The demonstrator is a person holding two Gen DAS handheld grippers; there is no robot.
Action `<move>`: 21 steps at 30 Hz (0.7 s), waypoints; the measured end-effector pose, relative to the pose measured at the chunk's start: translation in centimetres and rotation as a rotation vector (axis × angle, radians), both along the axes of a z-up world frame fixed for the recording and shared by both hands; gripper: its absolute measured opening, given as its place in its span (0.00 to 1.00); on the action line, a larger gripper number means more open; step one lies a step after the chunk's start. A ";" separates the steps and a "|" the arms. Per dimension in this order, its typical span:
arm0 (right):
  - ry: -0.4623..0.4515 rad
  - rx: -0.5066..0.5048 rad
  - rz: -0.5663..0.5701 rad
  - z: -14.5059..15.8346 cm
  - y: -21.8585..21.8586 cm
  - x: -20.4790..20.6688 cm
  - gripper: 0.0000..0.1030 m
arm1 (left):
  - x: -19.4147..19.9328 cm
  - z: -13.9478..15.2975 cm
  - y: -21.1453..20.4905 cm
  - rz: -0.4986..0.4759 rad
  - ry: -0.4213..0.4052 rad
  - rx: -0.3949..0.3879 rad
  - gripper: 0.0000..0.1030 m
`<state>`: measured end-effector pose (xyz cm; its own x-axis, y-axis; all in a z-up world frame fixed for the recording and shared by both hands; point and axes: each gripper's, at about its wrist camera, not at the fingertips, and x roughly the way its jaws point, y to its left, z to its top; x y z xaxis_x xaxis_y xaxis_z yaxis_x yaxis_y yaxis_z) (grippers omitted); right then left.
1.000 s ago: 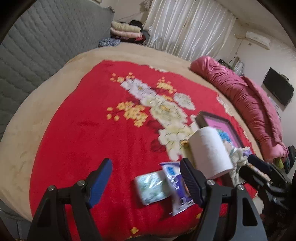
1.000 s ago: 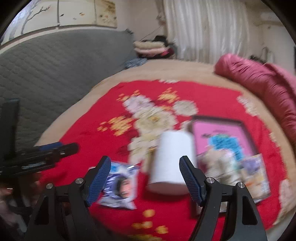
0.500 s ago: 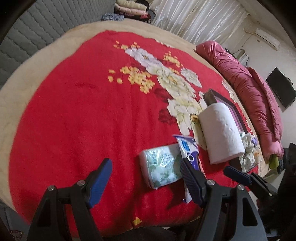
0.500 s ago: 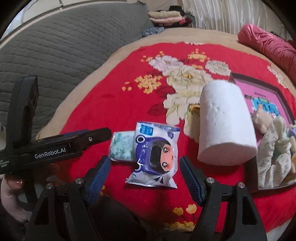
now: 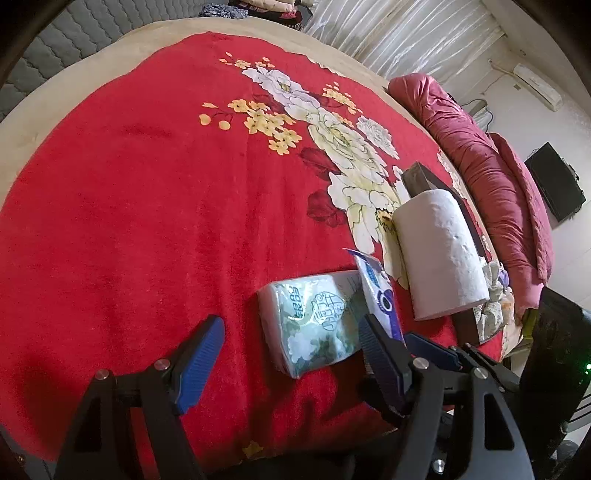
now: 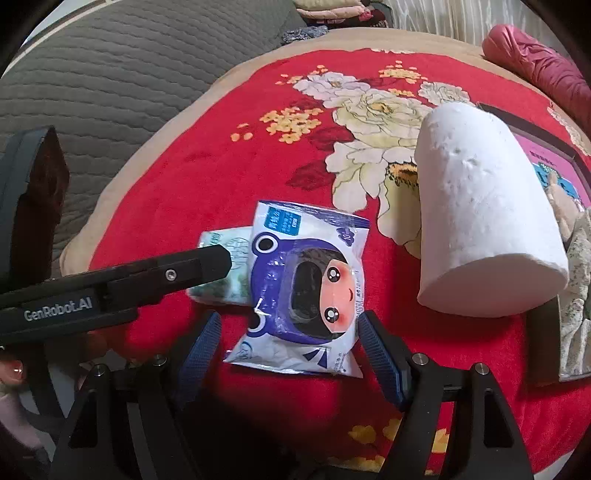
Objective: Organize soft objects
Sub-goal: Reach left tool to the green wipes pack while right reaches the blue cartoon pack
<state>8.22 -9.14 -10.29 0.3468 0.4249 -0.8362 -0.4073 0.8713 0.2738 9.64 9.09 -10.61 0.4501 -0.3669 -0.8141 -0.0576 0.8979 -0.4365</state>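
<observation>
A green-white tissue pack (image 5: 314,325) lies on the red floral blanket (image 5: 147,192), just ahead of my open left gripper (image 5: 291,354). A blue-white wipes pouch with a cartoon face (image 6: 306,288) lies beside it, partly over the tissue pack (image 6: 225,266), between the blue pads of my open right gripper (image 6: 290,350). A white paper roll (image 6: 484,229) lies to the right, against a dark tray (image 6: 546,332). The pouch (image 5: 380,291) and roll (image 5: 439,258) also show in the left wrist view.
The tray (image 5: 417,177) holds a pink sheet and crumpled patterned cloth (image 6: 580,295). A rolled pink duvet (image 5: 491,166) lies along the bed's far right. A grey quilted headboard (image 6: 110,74) is at left. Folded clothes (image 6: 332,11) sit at the back.
Both grippers have moved down and closer to the blanket. The tissue pack and the pouch now sit larger and nearer between the fingers. Both grippers stay open.
</observation>
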 end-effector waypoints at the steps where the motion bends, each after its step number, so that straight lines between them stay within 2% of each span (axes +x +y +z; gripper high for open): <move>1: 0.005 -0.001 -0.002 -0.2 0.0 0.2 0.75 | 0.2 -0.1 0.0 0.003 -0.001 -0.006 0.73; 7: 0.039 0.027 -0.036 -1.2 -0.9 0.9 0.75 | 1.1 -0.8 0.1 0.006 0.000 -0.071 0.73; 12: 0.022 0.010 -0.046 -1.2 -0.9 1.1 0.74 | 1.2 -1.0 -0.3 -0.014 -0.010 -0.054 0.72; 15: 0.028 -0.008 -0.044 -1.5 -0.7 1.3 0.67 | 1.2 -1.1 -0.3 -0.013 -0.015 -0.066 0.72; 19: 0.034 -0.008 -0.038 -1.6 -0.7 1.3 0.66 | 1.2 -1.1 -0.4 -0.017 -0.017 -0.064 0.70; 21: 0.028 -0.012 -0.039 -1.6 -0.7 1.3 0.62 | 1.0 -1.0 -0.4 -0.016 -0.015 -0.061 0.70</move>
